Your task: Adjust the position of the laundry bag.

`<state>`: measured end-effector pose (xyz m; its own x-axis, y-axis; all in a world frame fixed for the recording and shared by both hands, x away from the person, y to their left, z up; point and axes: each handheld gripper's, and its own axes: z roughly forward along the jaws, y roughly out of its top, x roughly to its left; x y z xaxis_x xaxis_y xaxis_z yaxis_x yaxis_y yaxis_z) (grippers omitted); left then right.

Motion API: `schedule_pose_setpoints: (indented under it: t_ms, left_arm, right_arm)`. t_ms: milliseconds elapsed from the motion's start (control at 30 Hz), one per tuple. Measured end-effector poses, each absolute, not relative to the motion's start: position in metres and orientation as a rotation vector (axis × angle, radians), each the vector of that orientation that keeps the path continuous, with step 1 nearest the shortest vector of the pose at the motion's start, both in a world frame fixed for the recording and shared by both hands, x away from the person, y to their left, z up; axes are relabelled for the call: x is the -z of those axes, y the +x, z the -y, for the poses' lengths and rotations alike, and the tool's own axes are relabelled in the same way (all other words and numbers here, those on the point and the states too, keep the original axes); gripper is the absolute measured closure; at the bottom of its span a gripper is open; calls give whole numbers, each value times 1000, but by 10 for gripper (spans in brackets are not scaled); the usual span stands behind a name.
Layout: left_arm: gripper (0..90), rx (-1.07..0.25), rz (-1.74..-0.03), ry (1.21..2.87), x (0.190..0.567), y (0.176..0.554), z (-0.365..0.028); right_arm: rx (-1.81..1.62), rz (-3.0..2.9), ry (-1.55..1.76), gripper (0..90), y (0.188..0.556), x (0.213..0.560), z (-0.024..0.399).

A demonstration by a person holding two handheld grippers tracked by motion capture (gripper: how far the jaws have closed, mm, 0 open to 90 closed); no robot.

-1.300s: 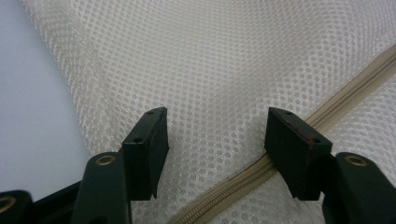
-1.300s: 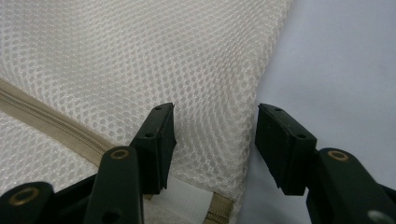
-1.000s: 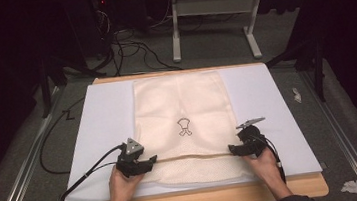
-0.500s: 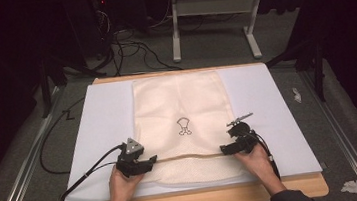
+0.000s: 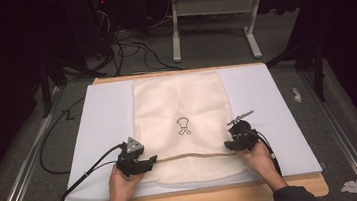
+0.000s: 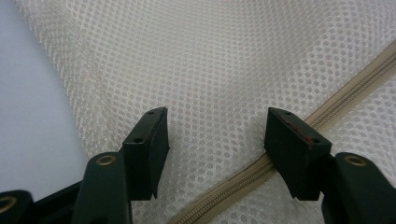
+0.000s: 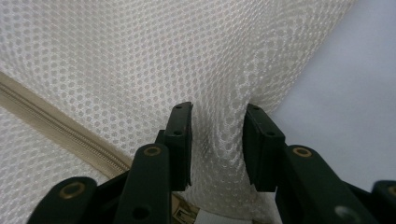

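Mesh bag (image 7: 140,56) bunches between the closing right hand-held gripper (image 7: 217,135)

Dim room, grey carpet floor (image 5: 201,53), cables (image 5: 125,43) beneath a white-legged desk (image 5: 175,35) behind

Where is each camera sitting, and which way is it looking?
High view: sits above the person's side, looking forward and down on the white table; both forearms, the left gripper and the right gripper show.
Left gripper view: rides the left gripper, looking along its spread jaws at the mesh bag.
Right gripper view: rides the right gripper, whose jaws have just been closing with a fold of mesh between them.
Shared: all three show the mesh bag and its zipper.
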<state>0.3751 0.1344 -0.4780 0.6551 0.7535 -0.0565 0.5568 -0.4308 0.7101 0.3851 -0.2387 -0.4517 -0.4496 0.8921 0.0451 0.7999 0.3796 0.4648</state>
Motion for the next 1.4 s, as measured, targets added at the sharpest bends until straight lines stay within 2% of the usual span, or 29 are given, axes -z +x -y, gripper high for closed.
schedule_pose_setpoints:
  t_ms: [167, 200, 267, 333, 667, 733, 900, 1033, 1267, 1400]
  left_arm:
    - [407, -353, -1011, 2152, 478, 375, -134]
    - [408, -353, -1012, 2152, 478, 375, -134]
    - [412, -354, -1012, 2153, 478, 375, -134]
    - [413, -357, -1013, 2153, 478, 375, -134]
    - [420, -367, -1022, 2155, 478, 374, -133]
    - [421, -368, -1024, 2158, 478, 374, -132]
    - [424, -363, -1029, 2171, 476, 376, -131]
    - [424, -353, -1028, 2177, 475, 377, -131]
    - [456, -338, -1034, 2158, 469, 382, -135]
    - [456, -324, -1031, 2105, 459, 382, -136]
  right_arm:
    - [-741, -2456, 1545, 789, 387, 453, 248]
    - [-781, -2455, 1574, 774, 387, 454, 252]
    - [-843, -2455, 1612, 660, 386, 454, 259]
    - [-837, -2458, 1621, 619, 382, 454, 264]
    - [-779, -2484, 1600, 598, 368, 453, 269]
    - [-757, -2485, 1587, 634, 368, 453, 268]
    - [-722, -2483, 1541, 833, 368, 453, 265]
    - [-822, -2513, 1574, 871, 371, 454, 271]
    - [-1127, -2462, 1669, 880, 372, 448, 291]
    - [-1180, -2447, 1664, 880, 375, 443, 292]
